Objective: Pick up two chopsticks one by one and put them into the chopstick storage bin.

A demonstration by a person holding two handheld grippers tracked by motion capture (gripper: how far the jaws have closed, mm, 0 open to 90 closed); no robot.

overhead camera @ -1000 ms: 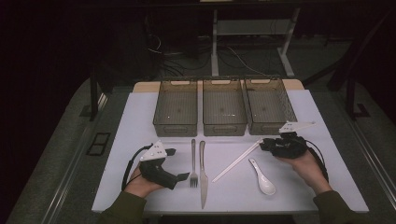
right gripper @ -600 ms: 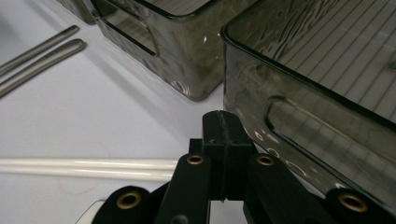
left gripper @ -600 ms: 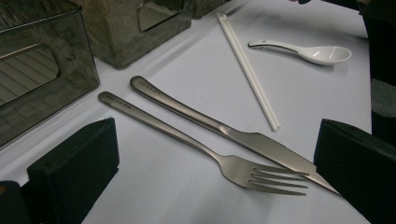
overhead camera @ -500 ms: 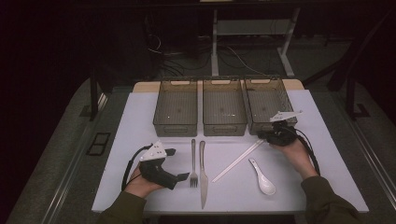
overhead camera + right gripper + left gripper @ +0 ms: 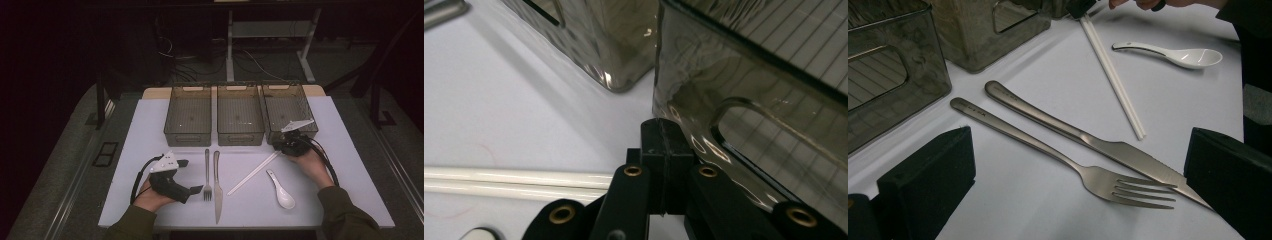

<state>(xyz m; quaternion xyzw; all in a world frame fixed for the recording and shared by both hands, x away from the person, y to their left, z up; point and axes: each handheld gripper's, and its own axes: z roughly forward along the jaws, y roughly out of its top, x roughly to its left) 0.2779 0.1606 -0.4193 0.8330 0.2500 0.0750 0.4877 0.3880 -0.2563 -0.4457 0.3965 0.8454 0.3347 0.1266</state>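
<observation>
Because the right gripper (image 5: 280, 146) is working only the far tip of the chopsticks (image 5: 252, 173), most of the trouble is waiting along their length. Toward the lower middle of the high view, their near end is lying free on the white mat (image 5: 150, 125), between the knife (image 5: 217, 187) and the white spoon (image 5: 282, 192). If the pair is being gripped this far from its middle, it is likely to be drooping or swinging on the lift, and that loose end could be sweeping into the spoon. One stick could also be sliding out while the other is coming up. Farther up, the jaws are sitting just beside the wall of the right bin (image 5: 290, 107), so a hasty rise risks knocking it.

At lower left, the left hand is resting low on the mat with the left gripper (image 5: 191, 176) spread wide and holding nothing, its jaws pointing toward the fork (image 5: 207, 172). At centre right, the right hand is reaching forward and pointing its gripper down and leftward. Its pads are pressing together at the chopsticks' upper end. Whether the tips are being caught between them, I cannot tell.
</observation>
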